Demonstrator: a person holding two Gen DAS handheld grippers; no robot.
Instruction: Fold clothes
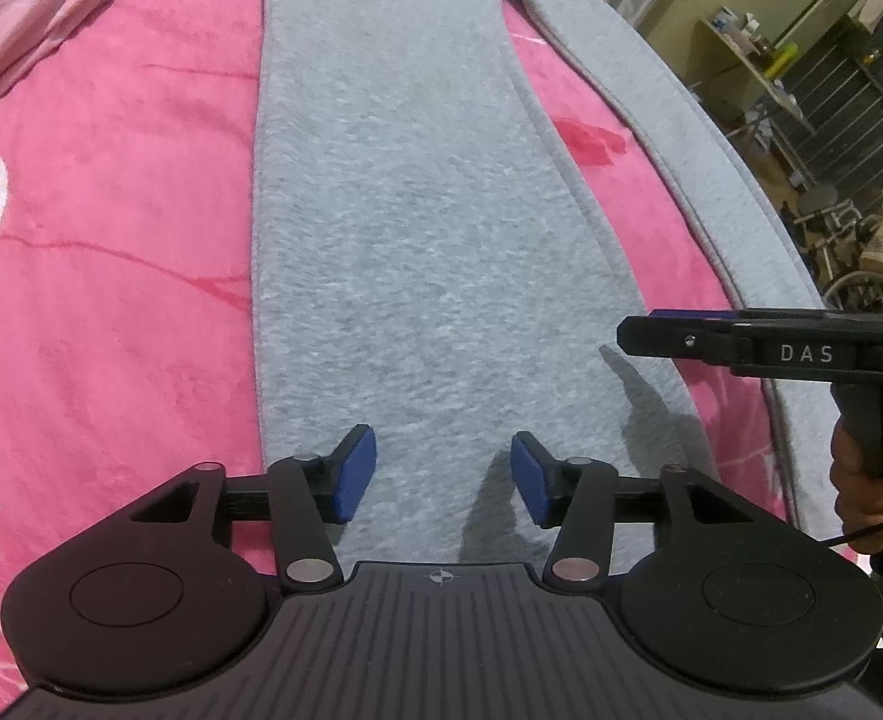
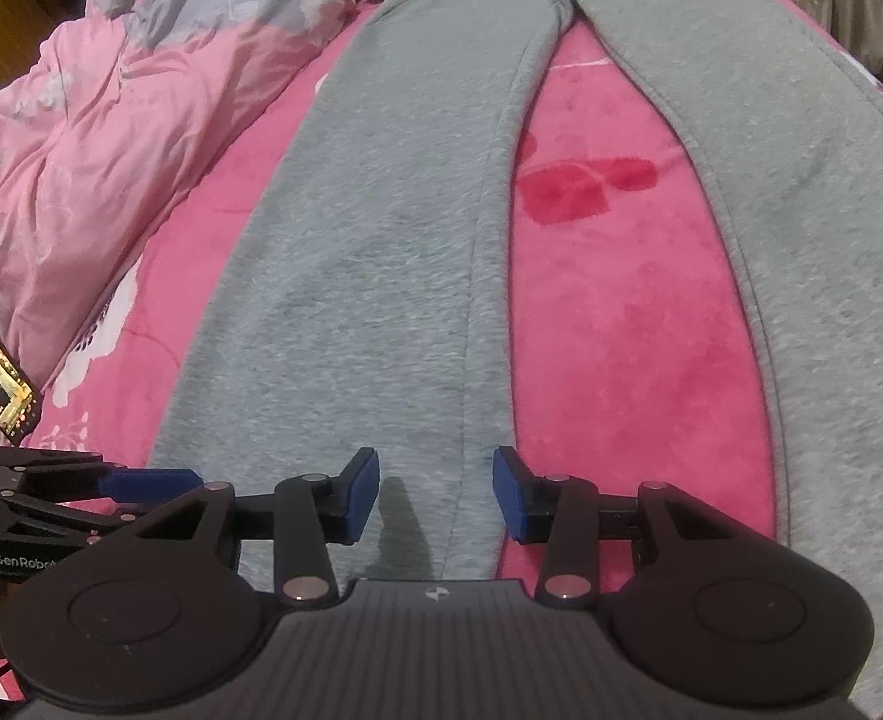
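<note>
Grey sweatpants (image 1: 417, 210) lie flat on a pink blanket (image 1: 111, 240), with the two legs spread apart in a V. My left gripper (image 1: 444, 477) hovers over the near end of the left leg, jaws open, only flat cloth showing between the blue pads. My right gripper (image 2: 435, 495) is open too, above the inner seam of that same leg (image 2: 381, 270), one pad over grey cloth and the other over pink blanket. The other leg (image 2: 801, 210) runs along the right. In the left wrist view the right gripper (image 1: 639, 333) shows side-on, held by a hand (image 1: 867, 480).
A crumpled pink quilt (image 2: 111, 120) is heaped at the left of the bed. A lit phone (image 2: 0, 378) lies at its near left edge. Beyond the bed's right edge stand shelves and clutter (image 1: 801, 90) and a wheeled chair (image 1: 849, 276).
</note>
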